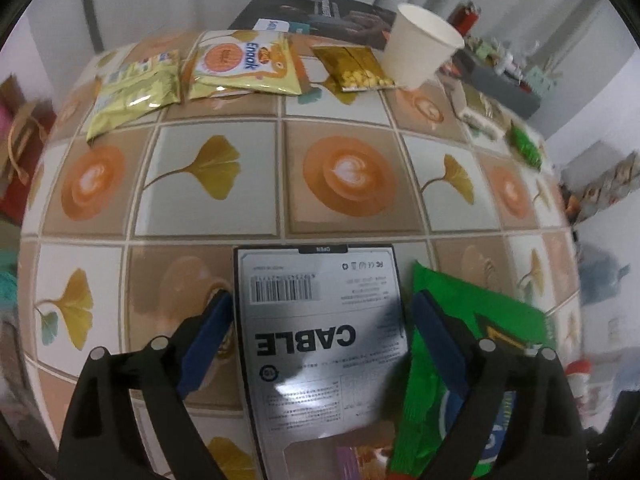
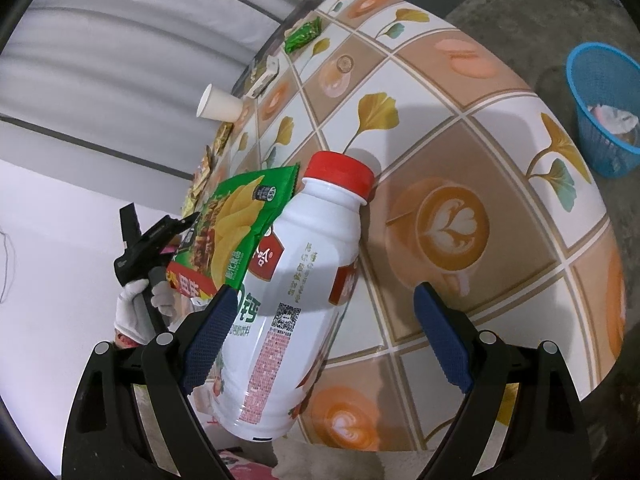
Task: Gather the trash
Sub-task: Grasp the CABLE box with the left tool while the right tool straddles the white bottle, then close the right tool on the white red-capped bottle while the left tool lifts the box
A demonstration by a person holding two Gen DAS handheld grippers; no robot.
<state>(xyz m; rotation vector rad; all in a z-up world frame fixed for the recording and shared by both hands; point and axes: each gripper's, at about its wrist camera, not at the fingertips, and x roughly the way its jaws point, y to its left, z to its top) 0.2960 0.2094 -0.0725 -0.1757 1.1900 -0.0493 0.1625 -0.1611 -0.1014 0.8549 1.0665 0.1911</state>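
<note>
Left gripper (image 1: 320, 320) spread wide, straddling one cable box (image 1: 320, 320) flat on table (image 1: 340, 100); pads clear. Right gripper (image 2: 320, 332) wide, around one white bottle (image 2: 304, 272), no pinch visible. One paper cup (image 1: 424, 48), two green bags (image 1: 440, 360) (image 1: 526, 144), three yellow packets (image 1: 136, 92) (image 1: 244, 68) (image 1: 356, 68) along far edge. One blue basket (image 2: 600, 120) on floor.

table (image 1: 340, 216): tiled print | on it: cable box (image 1: 320, 320), snack packets (image 1: 244, 66), paper cup (image 1: 424, 46), bottle (image 2: 296, 280)

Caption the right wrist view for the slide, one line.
Open right gripper poised around an upright white bottle with red cap, green chip bag behind it, blue trash basket on the floor beyond the table.
</note>
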